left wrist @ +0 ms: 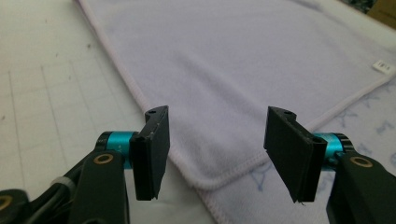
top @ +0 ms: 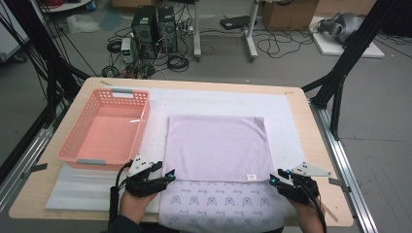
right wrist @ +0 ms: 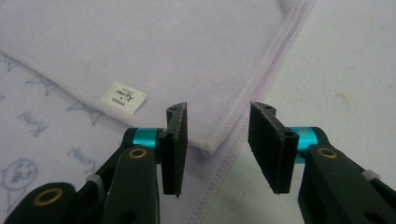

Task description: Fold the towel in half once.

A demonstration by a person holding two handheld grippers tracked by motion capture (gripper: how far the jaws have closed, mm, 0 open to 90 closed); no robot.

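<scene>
Both grippers — left gripper [left wrist: 212, 154], right gripper [right wrist: 217, 149] — stood unclenched at the folded towel's [top: 216, 145] near corners; closing early risked pinching one layer only.

A small white tag [right wrist: 123, 97] is sewn near the front right corner of the folded lilac towel [top: 216, 145]. It carries a few lines of dark print. In the right gripper view the letters are too small and blurred to make out, though one line looks like a script brand name. In the left gripper view the same tag [left wrist: 383, 66] shows only faint marks.

The towel's lower layer [top: 221, 206], at the front edge of the tabletop, is printed with rows of blue line drawings, each with a short word under it, not legible.
</scene>
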